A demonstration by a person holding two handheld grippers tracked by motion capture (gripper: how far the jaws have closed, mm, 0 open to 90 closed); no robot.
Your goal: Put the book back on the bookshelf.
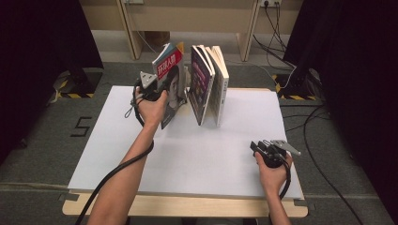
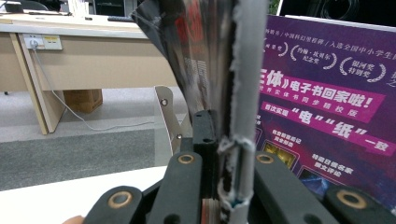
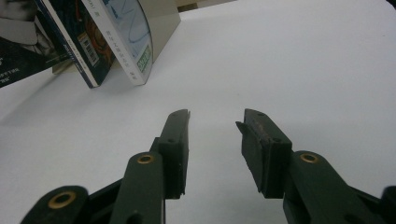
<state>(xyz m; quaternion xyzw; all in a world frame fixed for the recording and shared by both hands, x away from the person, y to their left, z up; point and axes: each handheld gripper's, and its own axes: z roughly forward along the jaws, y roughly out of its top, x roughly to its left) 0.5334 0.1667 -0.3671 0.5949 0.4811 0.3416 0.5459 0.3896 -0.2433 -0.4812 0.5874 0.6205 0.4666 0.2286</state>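
Red-covered magazine [image 1: 170,82] stands tilted at the table's [image 1: 187,154] far-left part, just left of the upright books [image 1: 210,84]; its spine edge is clamped betw. the jaws of the left gripper [image 2: 224,186]. Right gripper [image 3: 215,140], well apart at near right, rests w/ jaws spread, nothing betw. them.

Lab, black curtains [image 1: 42,42], floor cables [image 1: 324,140]
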